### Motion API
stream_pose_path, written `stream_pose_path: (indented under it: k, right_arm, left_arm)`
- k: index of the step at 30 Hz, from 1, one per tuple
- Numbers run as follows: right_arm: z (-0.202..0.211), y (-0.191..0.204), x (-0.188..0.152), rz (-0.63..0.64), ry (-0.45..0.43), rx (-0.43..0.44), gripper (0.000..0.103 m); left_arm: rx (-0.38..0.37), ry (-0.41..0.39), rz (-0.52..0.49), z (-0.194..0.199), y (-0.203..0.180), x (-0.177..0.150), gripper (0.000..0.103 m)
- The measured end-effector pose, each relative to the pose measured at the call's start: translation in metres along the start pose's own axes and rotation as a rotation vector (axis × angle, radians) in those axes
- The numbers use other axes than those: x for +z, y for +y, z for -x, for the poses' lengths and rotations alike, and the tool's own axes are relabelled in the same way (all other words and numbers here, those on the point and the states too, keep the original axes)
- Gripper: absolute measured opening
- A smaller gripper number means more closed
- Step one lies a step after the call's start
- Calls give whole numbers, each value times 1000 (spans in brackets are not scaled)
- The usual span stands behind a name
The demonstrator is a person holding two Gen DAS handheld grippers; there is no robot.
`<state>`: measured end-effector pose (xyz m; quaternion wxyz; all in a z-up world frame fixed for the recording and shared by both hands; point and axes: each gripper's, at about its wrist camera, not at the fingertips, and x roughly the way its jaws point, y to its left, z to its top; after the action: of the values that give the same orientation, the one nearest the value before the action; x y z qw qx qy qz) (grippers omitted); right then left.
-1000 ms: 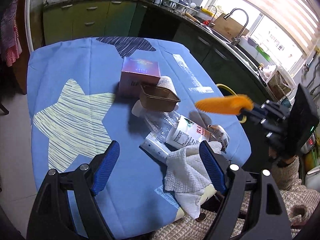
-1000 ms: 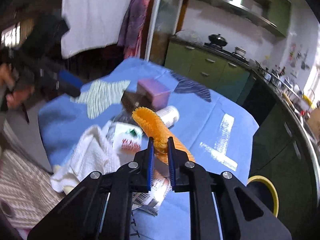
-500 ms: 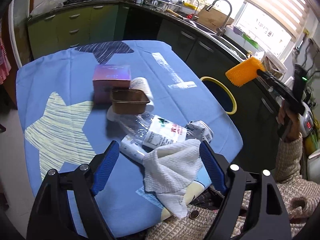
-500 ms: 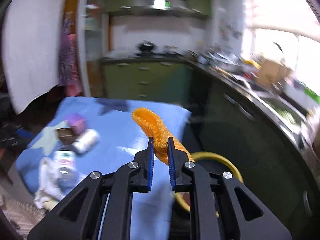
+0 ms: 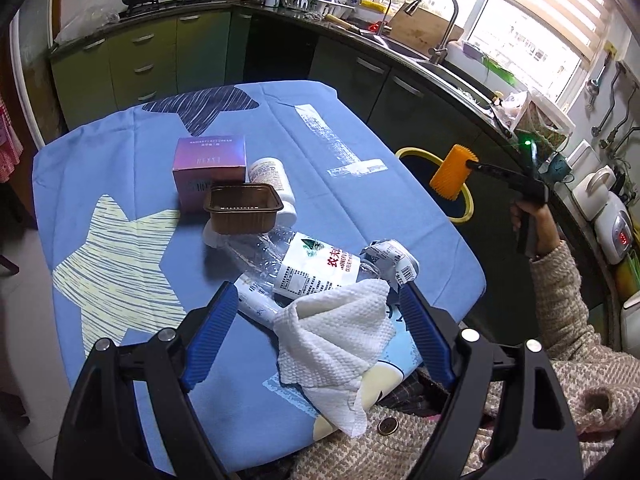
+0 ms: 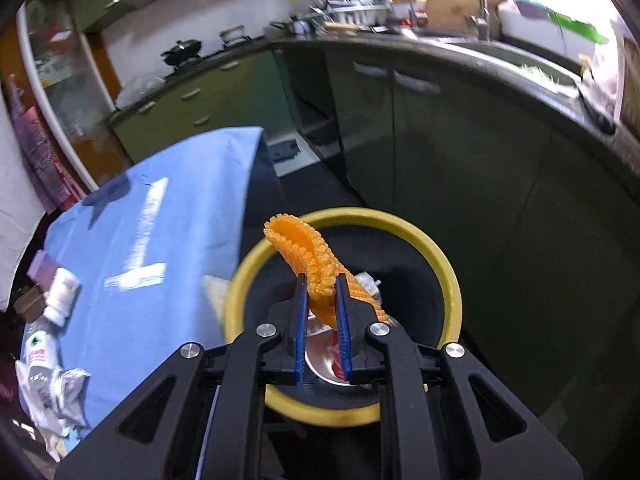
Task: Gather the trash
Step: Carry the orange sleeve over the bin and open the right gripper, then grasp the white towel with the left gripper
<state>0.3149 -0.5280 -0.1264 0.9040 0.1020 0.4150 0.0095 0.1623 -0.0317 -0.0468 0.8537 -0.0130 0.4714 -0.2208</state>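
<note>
My right gripper [image 6: 322,284] is shut on an orange foam net [image 6: 308,252] and holds it above the yellow-rimmed bin [image 6: 450,280], which has trash inside. In the left wrist view the orange foam net [image 5: 454,172] hangs over the bin [image 5: 466,208] beside the table. My left gripper [image 5: 316,312] is open above a white paper towel [image 5: 336,340], a crushed clear bottle [image 5: 312,264], a crumpled can [image 5: 394,260], a white tube [image 5: 256,300], a brown tray [image 5: 242,208], a white pill bottle [image 5: 272,178] and a purple box [image 5: 210,164].
The table has a blue cloth [image 5: 100,208] with star patterns. Green kitchen cabinets [image 5: 136,64] and a counter with sink [image 5: 436,40] run along the back and right. A person's sweater sleeve [image 5: 560,312] is at the right.
My right gripper has carried the orange net from over the table to above the bin and now points down into it. My left gripper stays open over the towel.
</note>
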Motion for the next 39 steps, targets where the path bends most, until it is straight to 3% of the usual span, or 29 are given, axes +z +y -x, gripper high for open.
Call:
stream_pose_path:
  k: [4, 6, 9, 12, 17, 21, 24, 28, 36, 39]
  right_arm:
    - [-23, -3, 2, 17, 5, -40, 15]
    - [-30, 0, 2, 40, 8, -62, 21]
    - [-32, 6, 3, 48, 5, -55, 38]
    - [-17, 19, -4, 64, -34, -52, 43]
    - [26, 37, -27, 27, -92, 34, 52]
    - [58, 43, -56, -11, -135, 79, 53]
    - [81, 48, -81, -62, -181, 133, 60]
    - [94, 65, -102, -60, -179, 167, 61]
    - [111, 84, -107, -13, -193, 197, 62]
    - [117, 90, -108, 5, -203, 197, 62]
  left_arm:
    - [1, 4, 5, -1, 1, 0, 79]
    - [1, 5, 8, -2, 1, 0, 79]
    - [-1, 5, 10, -1, 2, -2, 79]
    - [2, 8, 14, -2, 3, -4, 82]
    - [-3, 30, 22, -7, 4, -10, 87]
    - [-18, 70, 9, -18, 0, -21, 91]
    - [-38, 108, 7, -31, -3, -31, 91]
    - [-54, 145, 34, -50, -2, -44, 91]
    - [-37, 156, 25, -73, -3, -53, 90]
    - [-46, 161, 20, -80, -4, -53, 78]
